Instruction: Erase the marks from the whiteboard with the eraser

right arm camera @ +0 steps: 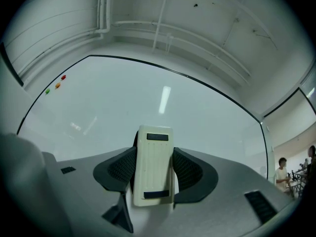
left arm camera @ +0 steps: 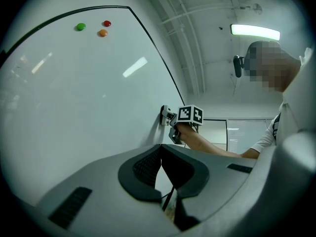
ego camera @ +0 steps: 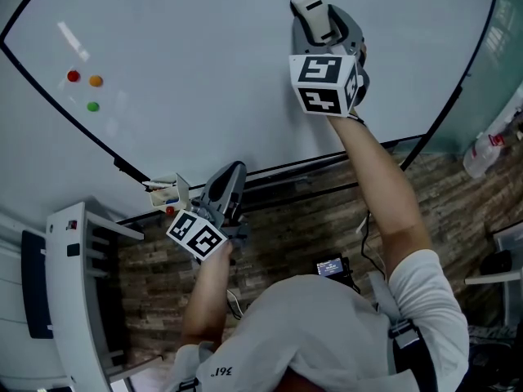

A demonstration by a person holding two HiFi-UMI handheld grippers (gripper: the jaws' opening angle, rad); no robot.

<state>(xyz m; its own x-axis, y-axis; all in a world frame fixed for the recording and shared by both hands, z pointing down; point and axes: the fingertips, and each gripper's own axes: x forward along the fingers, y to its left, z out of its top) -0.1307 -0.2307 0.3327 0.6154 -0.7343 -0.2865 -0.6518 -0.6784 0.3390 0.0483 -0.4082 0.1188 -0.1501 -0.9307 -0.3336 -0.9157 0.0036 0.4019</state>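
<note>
The whiteboard [ego camera: 212, 64] fills the upper head view; its white face shows only light reflections, no pen marks that I can make out. My right gripper [ego camera: 320, 24] is held up against the board's upper right part, shut on the cream eraser [right arm camera: 154, 164], which stands upright between its pads with black strips at top and bottom. From the left gripper view the eraser [left arm camera: 164, 115] rests against the board. My left gripper [ego camera: 232, 175] hangs low by the board's bottom edge, its jaws [left arm camera: 160, 154] closed together with nothing between them.
Red [ego camera: 73, 76], orange [ego camera: 96, 80] and green [ego camera: 92, 106] magnets sit on the board's left part. A small holder [ego camera: 167, 194] hangs at the bottom frame beside my left gripper. A white rack [ego camera: 78, 284] stands at the left, a spray bottle [ego camera: 489, 147] at the right.
</note>
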